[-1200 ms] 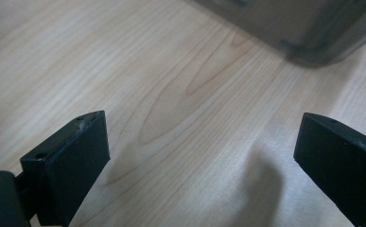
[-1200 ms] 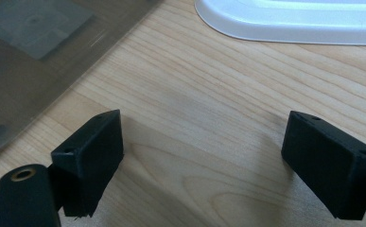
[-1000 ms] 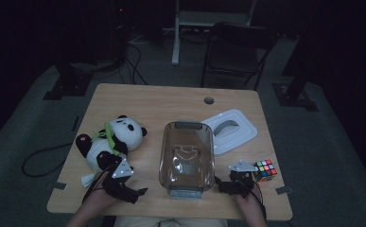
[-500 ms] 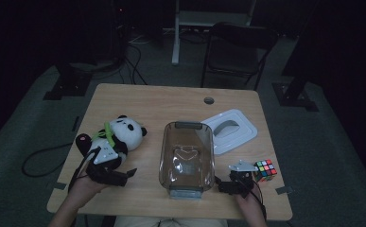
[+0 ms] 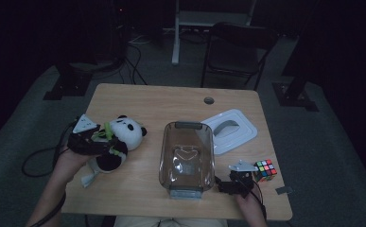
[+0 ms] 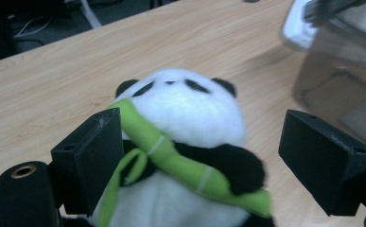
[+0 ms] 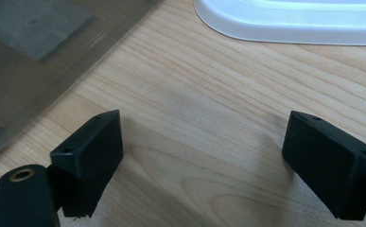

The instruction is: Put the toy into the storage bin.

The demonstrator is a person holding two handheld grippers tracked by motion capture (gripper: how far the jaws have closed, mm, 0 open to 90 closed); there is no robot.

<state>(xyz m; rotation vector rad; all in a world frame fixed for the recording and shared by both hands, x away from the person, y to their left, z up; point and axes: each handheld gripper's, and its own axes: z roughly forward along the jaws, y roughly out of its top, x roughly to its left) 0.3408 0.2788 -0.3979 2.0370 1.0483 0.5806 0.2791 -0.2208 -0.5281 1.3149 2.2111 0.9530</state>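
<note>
So far nothing is grasped: the left gripper [image 6: 204, 156] straddles the panda [image 6: 185, 151] on the desk [image 5: 171, 101] with fingers spread, while the right gripper [image 7: 204, 161] waits released beside the empty container [image 5: 186, 153].

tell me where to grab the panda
Grip the panda across its chest, below the head, where the bamboo crosses it. Come from its foot end, as the left gripper now does: it lies on its back, and the open fingers already stand either side of the soft body.
</note>
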